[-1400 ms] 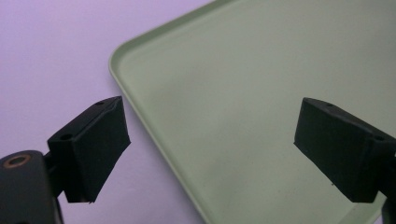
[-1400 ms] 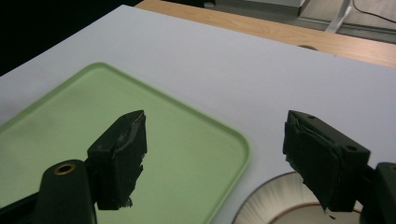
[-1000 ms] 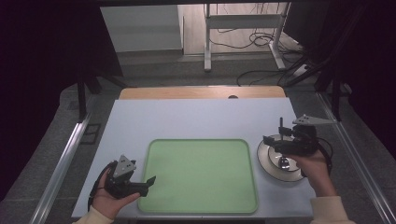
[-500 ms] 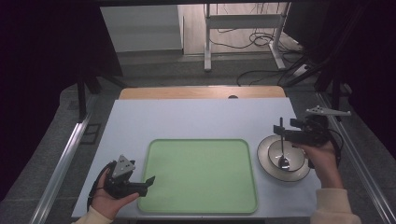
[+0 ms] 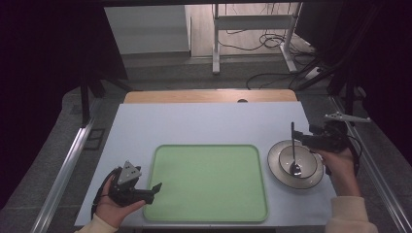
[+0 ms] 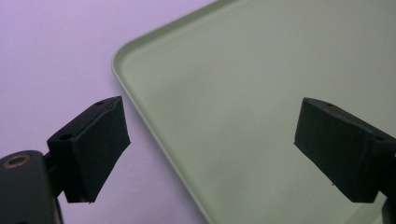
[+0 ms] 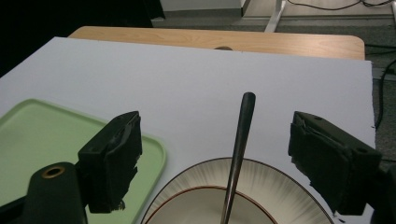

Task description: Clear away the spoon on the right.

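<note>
Spoon (image 5: 294,153) stood in bowl (image 5: 278,167), at 3 o'clock from green tray (image 5: 209,213). Right gripper (image 7: 238,154) spread wide around handle, not touching. Left gripper (image 5: 154,188) spread, empty. Crooked squeeze could tip spoon, rock bowl.

Black tongs (image 5: 154,187), grey triangular plates, cream sleeves (image 5: 351,218).

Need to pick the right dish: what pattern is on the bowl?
Cream bowl with fine ribbed lines and a brown ring, clearest in the right gripper view.

Glossy ceramic bowl (image 5: 295,164), shiny metal spoon (image 7: 236,154), matt plastic tray (image 5: 209,182)
</note>
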A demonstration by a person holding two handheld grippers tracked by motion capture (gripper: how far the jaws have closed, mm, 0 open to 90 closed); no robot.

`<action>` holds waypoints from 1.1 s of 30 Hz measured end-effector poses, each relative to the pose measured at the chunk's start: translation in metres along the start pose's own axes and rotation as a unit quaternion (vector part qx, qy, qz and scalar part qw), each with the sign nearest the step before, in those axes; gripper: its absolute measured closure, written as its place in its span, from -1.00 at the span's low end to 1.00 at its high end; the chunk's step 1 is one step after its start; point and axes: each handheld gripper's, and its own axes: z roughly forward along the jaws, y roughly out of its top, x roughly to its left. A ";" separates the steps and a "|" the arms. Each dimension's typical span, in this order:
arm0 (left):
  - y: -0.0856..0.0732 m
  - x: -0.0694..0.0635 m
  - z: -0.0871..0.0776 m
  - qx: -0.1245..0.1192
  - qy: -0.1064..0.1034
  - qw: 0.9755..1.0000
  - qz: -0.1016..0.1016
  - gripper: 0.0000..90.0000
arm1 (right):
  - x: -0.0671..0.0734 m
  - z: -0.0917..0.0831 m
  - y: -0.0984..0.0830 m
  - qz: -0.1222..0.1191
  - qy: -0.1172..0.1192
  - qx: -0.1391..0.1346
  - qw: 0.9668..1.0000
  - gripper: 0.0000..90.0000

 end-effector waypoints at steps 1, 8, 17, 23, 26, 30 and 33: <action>0.000 0.000 0.000 0.000 0.000 1.000 0.001 -0.78 | -0.001 0.002 0.000 0.000 -0.001 0.002 1.000 -0.61; 0.000 0.001 0.000 -0.001 -0.001 1.000 -0.002 -0.78 | -0.009 0.014 -0.001 0.004 0.002 0.012 1.000 -0.48; 0.000 0.000 0.000 -0.001 -0.001 1.000 -0.001 -0.78 | -0.025 0.040 -0.002 0.021 -0.001 0.035 0.999 -0.27; 0.000 0.001 0.000 -0.002 -0.001 1.000 -0.003 -0.78 | -0.033 0.052 -0.004 0.035 0.012 0.053 0.998 -0.13; 0.000 0.001 0.000 -0.002 -0.001 1.000 -0.003 -0.78 | -0.035 0.055 -0.006 0.038 0.017 0.057 0.997 -0.07; 0.000 0.001 0.000 -0.001 -0.001 1.000 -0.002 -0.78 | -0.037 0.058 -0.009 0.043 0.022 0.061 0.997 0.04; 0.000 0.001 0.000 -0.002 -0.001 1.000 -0.002 -0.78 | -0.038 0.059 -0.010 0.045 0.031 0.068 0.996 0.24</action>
